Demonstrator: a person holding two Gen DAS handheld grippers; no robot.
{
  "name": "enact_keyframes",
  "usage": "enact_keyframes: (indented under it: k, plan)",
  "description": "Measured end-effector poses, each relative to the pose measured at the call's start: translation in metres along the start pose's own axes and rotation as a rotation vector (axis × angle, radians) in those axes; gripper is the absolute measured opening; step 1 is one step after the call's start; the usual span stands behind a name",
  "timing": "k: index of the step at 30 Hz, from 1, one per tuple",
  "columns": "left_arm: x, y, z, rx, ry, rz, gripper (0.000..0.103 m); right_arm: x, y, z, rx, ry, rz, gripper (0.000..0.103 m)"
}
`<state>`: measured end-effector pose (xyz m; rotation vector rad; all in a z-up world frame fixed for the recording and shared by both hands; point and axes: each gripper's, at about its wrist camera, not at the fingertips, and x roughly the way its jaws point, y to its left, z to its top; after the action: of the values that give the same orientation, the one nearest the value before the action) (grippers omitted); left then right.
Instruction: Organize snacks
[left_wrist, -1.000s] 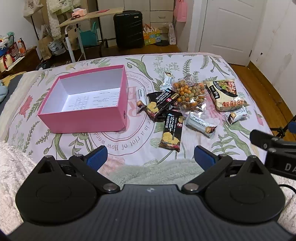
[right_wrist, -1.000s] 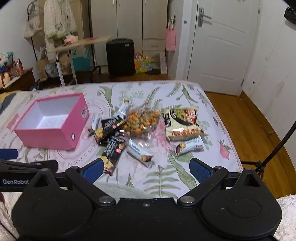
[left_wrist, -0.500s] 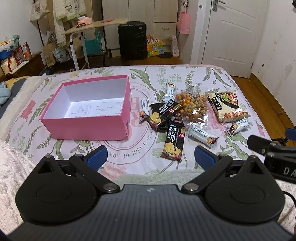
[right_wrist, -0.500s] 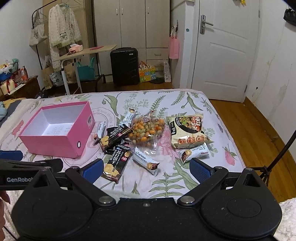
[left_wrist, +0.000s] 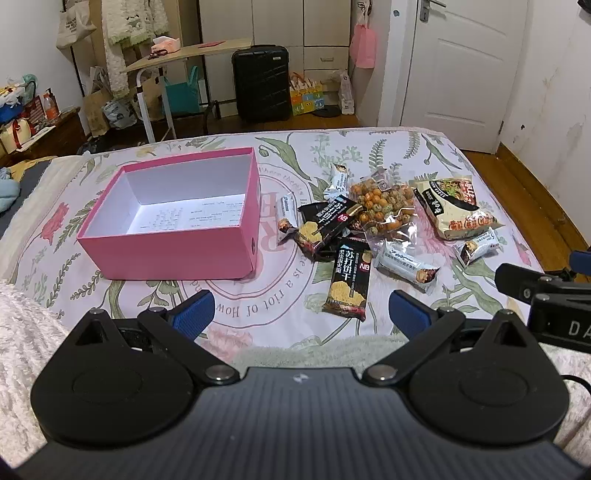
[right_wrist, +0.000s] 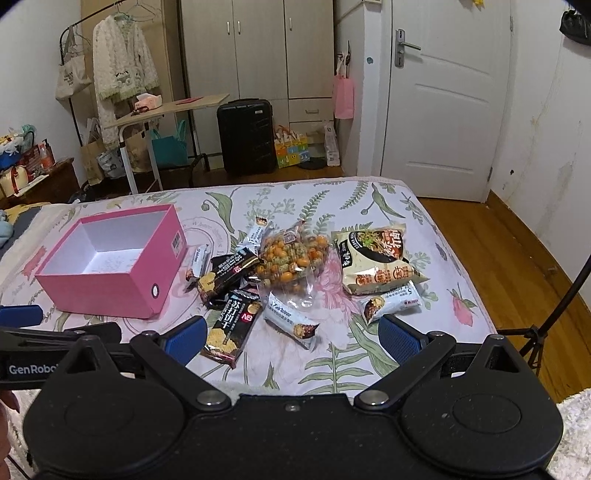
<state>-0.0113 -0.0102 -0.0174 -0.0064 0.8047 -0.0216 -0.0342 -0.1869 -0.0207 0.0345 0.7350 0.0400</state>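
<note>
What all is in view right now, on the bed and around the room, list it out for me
pink box: 1, pink outside and white inside, open, no snacks inside, on the bed left of the snacks
black cracker packs: 2 plainly seen, black, just right of the box
white snack bars: 4, white, scattered through the pile
clear bag of coated nuts: 1, orange and green pieces, middle of the pile
noodle packet: 1, cream and black, far right
floral bedsheet: 1, white with green leaves
suitcase: 1, black, on the floor beyond the bed
left gripper: fingers blue, open
right gripper: fingers blue, open
</note>
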Motion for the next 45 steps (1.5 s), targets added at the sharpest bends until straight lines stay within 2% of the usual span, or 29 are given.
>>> enact_keyframes:
  k: [14, 20, 23, 26, 28, 31, 33, 34, 36, 37, 41, 43, 45]
  plan:
    - [0.008, 0.006, -0.002, 0.008, 0.023, 0.010, 0.102, 0.005, 0.000, -0.004, -0.001, 0.025, -0.003, 0.101]
    - [0.007, 0.012, 0.002, -0.013, 0.063, -0.047, 0.101, 0.005, -0.001, -0.003, -0.005, 0.023, 0.013, 0.101]
    - [0.006, 0.022, 0.011, -0.072, 0.079, -0.103, 0.101, 0.003, -0.007, 0.003, 0.037, 0.019, 0.077, 0.101]
    - [0.010, 0.033, 0.026, -0.110, 0.073, -0.078, 0.100, 0.000, -0.011, 0.014, 0.038, -0.029, 0.148, 0.100]
    - [0.017, 0.042, 0.039, -0.111, 0.081, -0.070, 0.100, -0.001, -0.011, 0.022, -0.008, -0.105, 0.194, 0.100]
    - [0.031, 0.052, 0.060, -0.059, 0.062, -0.021, 0.100, 0.008, -0.010, 0.036, -0.117, -0.202, 0.154, 0.100]
    - [0.044, 0.053, 0.074, 0.009, 0.038, 0.020, 0.100, 0.022, -0.011, 0.047, -0.152, -0.226, 0.132, 0.100]
    - [0.051, 0.052, 0.081, 0.037, 0.035, 0.034, 0.100, 0.030, -0.013, 0.053, -0.149, -0.229, 0.149, 0.100]
    - [0.067, 0.048, 0.094, 0.069, 0.043, 0.029, 0.100, 0.050, -0.017, 0.062, -0.114, -0.201, 0.206, 0.099]
    - [0.076, 0.047, 0.100, 0.071, 0.052, 0.004, 0.100, 0.062, -0.016, 0.064, -0.090, -0.171, 0.242, 0.098]
    - [0.108, 0.038, 0.114, 0.054, 0.097, -0.091, 0.096, 0.117, -0.002, 0.057, -0.099, -0.002, 0.303, 0.089]
    - [0.124, 0.031, 0.111, 0.060, 0.116, -0.141, 0.092, 0.142, 0.002, 0.045, -0.058, 0.092, 0.350, 0.082]
    - [0.144, 0.024, 0.104, 0.052, 0.145, -0.196, 0.081, 0.169, 0.005, 0.032, -0.004, 0.193, 0.424, 0.081]
